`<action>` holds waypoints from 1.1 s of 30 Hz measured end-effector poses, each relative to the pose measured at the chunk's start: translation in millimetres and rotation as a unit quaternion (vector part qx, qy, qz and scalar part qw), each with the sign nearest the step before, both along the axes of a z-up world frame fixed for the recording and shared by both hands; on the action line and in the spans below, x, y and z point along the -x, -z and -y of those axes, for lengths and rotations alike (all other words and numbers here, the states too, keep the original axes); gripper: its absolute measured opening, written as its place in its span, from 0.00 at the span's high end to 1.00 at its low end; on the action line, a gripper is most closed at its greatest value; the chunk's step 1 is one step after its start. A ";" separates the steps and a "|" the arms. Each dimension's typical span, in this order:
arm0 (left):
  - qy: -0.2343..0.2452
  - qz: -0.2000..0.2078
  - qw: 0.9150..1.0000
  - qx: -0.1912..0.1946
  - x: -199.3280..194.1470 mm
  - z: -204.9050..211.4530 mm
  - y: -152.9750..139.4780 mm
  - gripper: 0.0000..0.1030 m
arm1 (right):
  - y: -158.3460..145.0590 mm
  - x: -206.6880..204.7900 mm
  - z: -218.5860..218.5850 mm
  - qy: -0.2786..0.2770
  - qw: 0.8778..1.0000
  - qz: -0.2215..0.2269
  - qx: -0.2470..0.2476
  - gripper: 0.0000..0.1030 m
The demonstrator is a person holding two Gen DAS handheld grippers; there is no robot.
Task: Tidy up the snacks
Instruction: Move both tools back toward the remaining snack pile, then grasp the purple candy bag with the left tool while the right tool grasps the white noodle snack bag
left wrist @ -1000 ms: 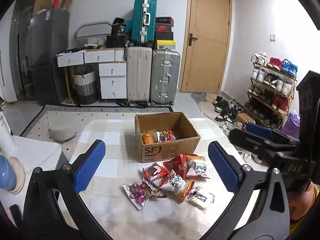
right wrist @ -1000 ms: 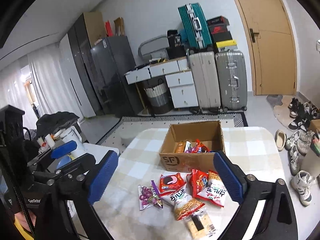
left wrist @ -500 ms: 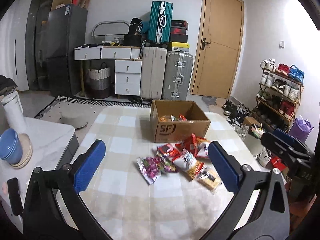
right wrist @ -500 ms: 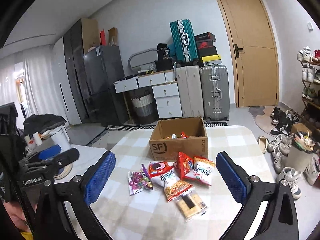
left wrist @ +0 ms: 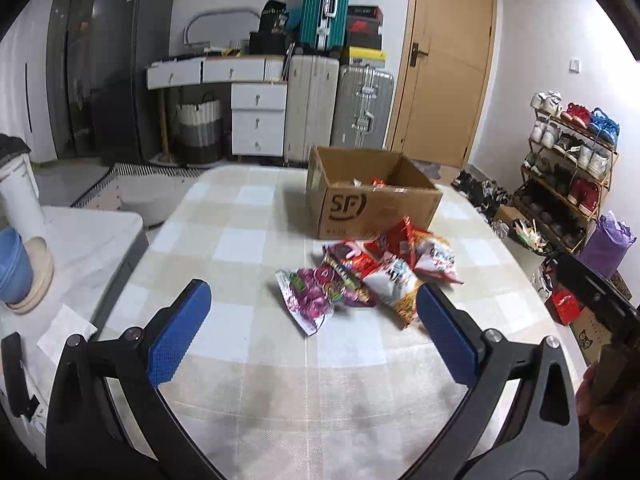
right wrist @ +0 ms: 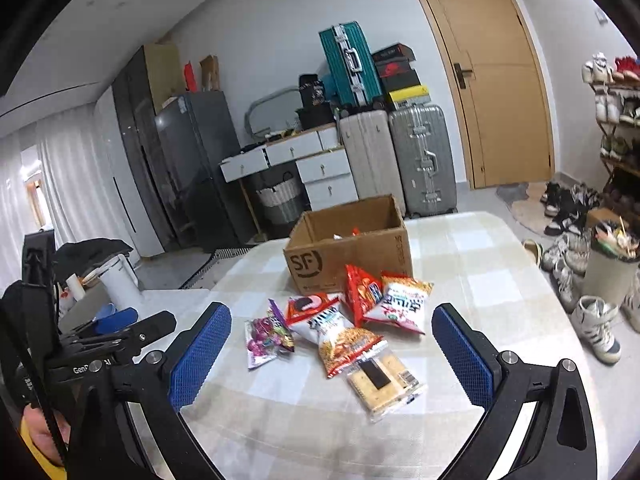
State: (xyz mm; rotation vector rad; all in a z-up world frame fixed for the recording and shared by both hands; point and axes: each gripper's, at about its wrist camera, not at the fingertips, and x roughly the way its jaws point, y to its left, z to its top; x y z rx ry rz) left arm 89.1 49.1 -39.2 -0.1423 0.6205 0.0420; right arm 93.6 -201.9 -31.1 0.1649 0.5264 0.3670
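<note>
Left gripper [left wrist: 308,322] and right gripper [right wrist: 332,346] — both wide open, empty.

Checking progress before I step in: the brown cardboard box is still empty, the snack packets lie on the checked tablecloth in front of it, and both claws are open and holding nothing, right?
Not quite: the brown cardboard box already holds a few snacks, seen over its rim in the left wrist view. The snack packets do lie on the checked tablecloth in front of it, and the left claw and right claw are open, holding nothing.
</note>
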 end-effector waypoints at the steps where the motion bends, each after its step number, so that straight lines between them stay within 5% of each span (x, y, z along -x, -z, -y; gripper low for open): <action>1: -0.001 -0.006 1.000 -0.002 -5.2 -0.5 6.3 0.01 | 4.3 -3.7 1.9 0.000 1.000 -0.002 -0.004 0.01; 16: 0.009 -0.108 0.994 0.032 -98.0 -21.1 96.1 0.01 | 61.9 -50.6 -8.8 -0.036 0.998 -0.055 -0.008 0.01; 23: 0.011 -0.127 0.988 0.092 -146.4 -51.1 129.9 0.01 | 82.6 -65.8 -8.1 -0.047 0.995 -0.079 -0.027 0.01; 27: 0.033 -0.141 0.981 0.130 -170.4 -57.6 145.9 0.08 | 90.3 -71.7 -9.0 -0.054 0.994 -0.088 -0.038 0.01; 31: 0.055 -0.136 0.982 0.120 -180.1 -48.4 152.4 0.15 | 95.6 -73.9 -12.4 -0.064 0.993 -0.090 -0.043 0.01; 33: 0.064 -0.132 0.980 0.131 -181.9 -47.3 152.9 0.27 | 98.1 -74.5 -13.9 -0.068 0.993 -0.090 -0.044 0.01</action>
